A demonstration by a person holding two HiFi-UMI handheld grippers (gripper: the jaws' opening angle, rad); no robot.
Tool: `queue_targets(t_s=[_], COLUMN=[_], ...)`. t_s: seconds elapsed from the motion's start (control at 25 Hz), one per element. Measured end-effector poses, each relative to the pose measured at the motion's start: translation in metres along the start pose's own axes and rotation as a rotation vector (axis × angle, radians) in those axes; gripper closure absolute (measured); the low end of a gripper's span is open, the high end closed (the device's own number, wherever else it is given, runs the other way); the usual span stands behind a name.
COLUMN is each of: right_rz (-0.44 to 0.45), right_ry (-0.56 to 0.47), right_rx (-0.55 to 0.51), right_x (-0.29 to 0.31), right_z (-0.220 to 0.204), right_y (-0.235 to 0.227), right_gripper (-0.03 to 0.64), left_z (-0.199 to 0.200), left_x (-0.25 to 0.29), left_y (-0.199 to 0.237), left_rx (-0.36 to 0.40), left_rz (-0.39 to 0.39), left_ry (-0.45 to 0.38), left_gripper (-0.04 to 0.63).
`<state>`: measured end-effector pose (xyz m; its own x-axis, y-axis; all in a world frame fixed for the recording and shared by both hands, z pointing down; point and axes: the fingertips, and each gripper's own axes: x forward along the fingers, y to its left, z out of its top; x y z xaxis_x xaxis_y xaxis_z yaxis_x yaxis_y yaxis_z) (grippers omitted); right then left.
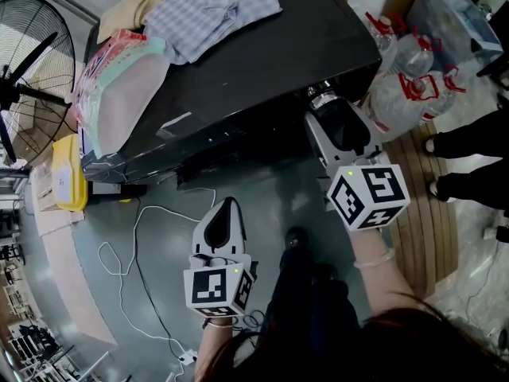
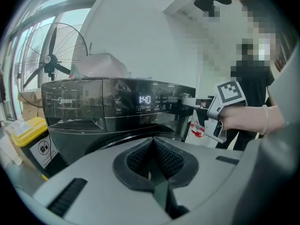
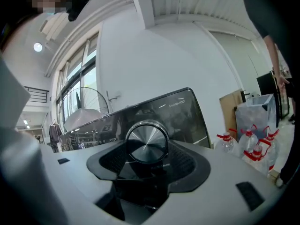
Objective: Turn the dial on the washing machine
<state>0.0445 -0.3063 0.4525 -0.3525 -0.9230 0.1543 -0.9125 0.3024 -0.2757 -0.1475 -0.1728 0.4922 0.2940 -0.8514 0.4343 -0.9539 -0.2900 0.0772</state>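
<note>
Against the white wall stands the washing machine [image 1: 262, 70], the biggest thing in sight: a front-loader with a glossy black top and a dark control panel across the upper front. On its top lie a crumpled checked cloth [image 1: 215, 10] and a bulging plastic bag [image 1: 119, 86]. Off the machine's left side are a pedestal fan [image 1: 24, 62] and, on the floor just beside the machine, a yellow bin [image 1: 70, 173]. Near its right side is a cluster of clear water bottles [image 1: 406, 86] with red handles. A thin white cable [image 1: 135, 245] loops over the grey floor in front.

The right gripper [image 1: 326, 106] is held nearly level at the right end of the panel, and its claw is clenched on the dial [image 3: 146, 142], with a black ribbed pad on each side of the knob. The left gripper [image 1: 227, 209] hangs lower and well apart from the machine, pointing toward its front; its claw is clenched on nothing, the two ribbed pads meeting along the middle.

On the panel, a lit display [image 2: 144, 99] reads 1:40, left of the dial. The dial itself is a round knob that stands proud of the dark panel. Its face is brushed silver metal that catches the light in radial streaks, and a darker, shiny ring runs around the rim. From the left gripper view it shows side-on as a short stub between the right gripper's jaws.
</note>
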Motion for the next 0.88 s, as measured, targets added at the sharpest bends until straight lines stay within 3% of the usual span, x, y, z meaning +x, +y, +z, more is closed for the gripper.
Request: queue_targets(t_s=[0.32,0.48,0.64,0.88], right_rz=[0.015,0.016,0.014,-0.003], right_ry=[-0.016,-0.025,-0.009,0.023], right_rx=[0.177,0.175,0.084,-0.2], right_x=[0.0005,0.0008,0.0003,-0.0036], right_z=[0.0004,0.0005,-0.0015,0.0009], right_y=[-0.0002,-0.0002,0.0003,0.0027], right_gripper=[0.322,0.321,0.321,0.293], left_z=[0.0014,-0.0015,-0.0039,-0.0041], left_x=[0.0039,0.0035,0.0023,0.0023], left_y=[-0.0038,-0.0052,-0.0051,-0.005], left_rx=[-0.005,-0.007,-0.01,-0.011], left_rz=[-0.011,-0.015,-0.015,-0.019], left_ry=[-0.006,-0.003,0.0,-0.001], left_gripper=[0.578,0.578,0.578,0.578])
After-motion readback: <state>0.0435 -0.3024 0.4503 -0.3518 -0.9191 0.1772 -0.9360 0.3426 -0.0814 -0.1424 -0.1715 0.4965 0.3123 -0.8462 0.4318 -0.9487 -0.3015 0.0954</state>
